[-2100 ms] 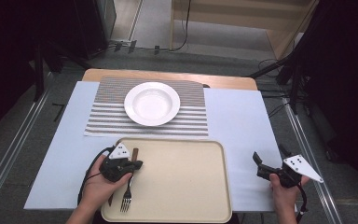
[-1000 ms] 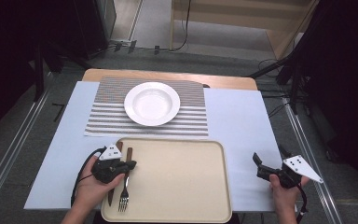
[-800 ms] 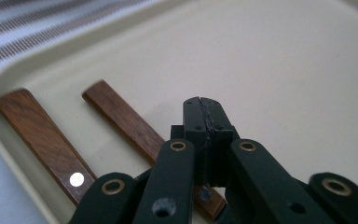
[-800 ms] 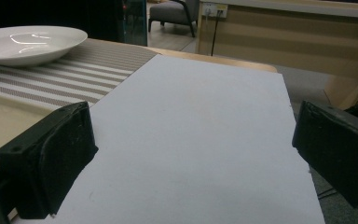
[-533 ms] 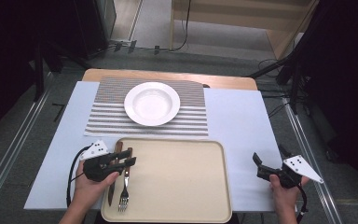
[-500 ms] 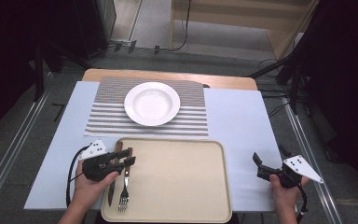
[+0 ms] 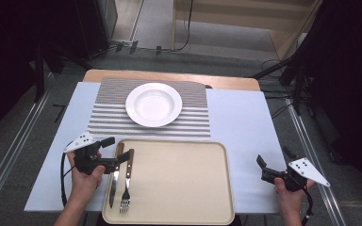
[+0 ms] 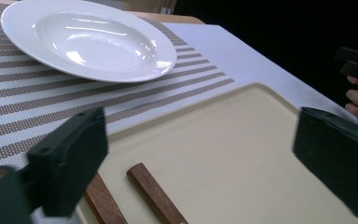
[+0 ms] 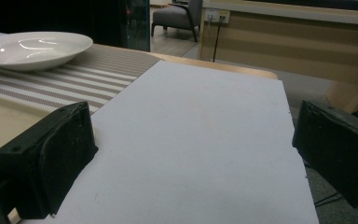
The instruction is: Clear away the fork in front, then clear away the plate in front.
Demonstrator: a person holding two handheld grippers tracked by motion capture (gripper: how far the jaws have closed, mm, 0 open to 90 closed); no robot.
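Note:
A beige tray (image 7: 179,188) lies at the near middle of the table. A knife (image 7: 114,178) and a fork (image 7: 127,183), both with wooden handles, lie side by side along its left edge. My left gripper (image 7: 113,151) hovers at the tray's left rim, open, with its jaws pointing right over the handle ends. In the left gripper view the gripper (image 8: 200,158) stands wide open with nothing in it, above the fork handle (image 8: 156,198) and the knife handle (image 8: 103,204). My right gripper (image 7: 273,157) rests right of the tray, and in its own view (image 9: 191,158) it is open over the white sheet (image 9: 200,140).
A white deep plate (image 7: 153,104) sits on a striped placemat (image 7: 108,115) behind the tray. The white sheet (image 7: 240,117) covers the table. Metal rails run along both sides, and floor and cables lie beyond the far edge.
My left gripper has drawn back to the left, from above the cutlery to the tray's left rim, uncovering the knife and fork handles. The right gripper has stayed put.

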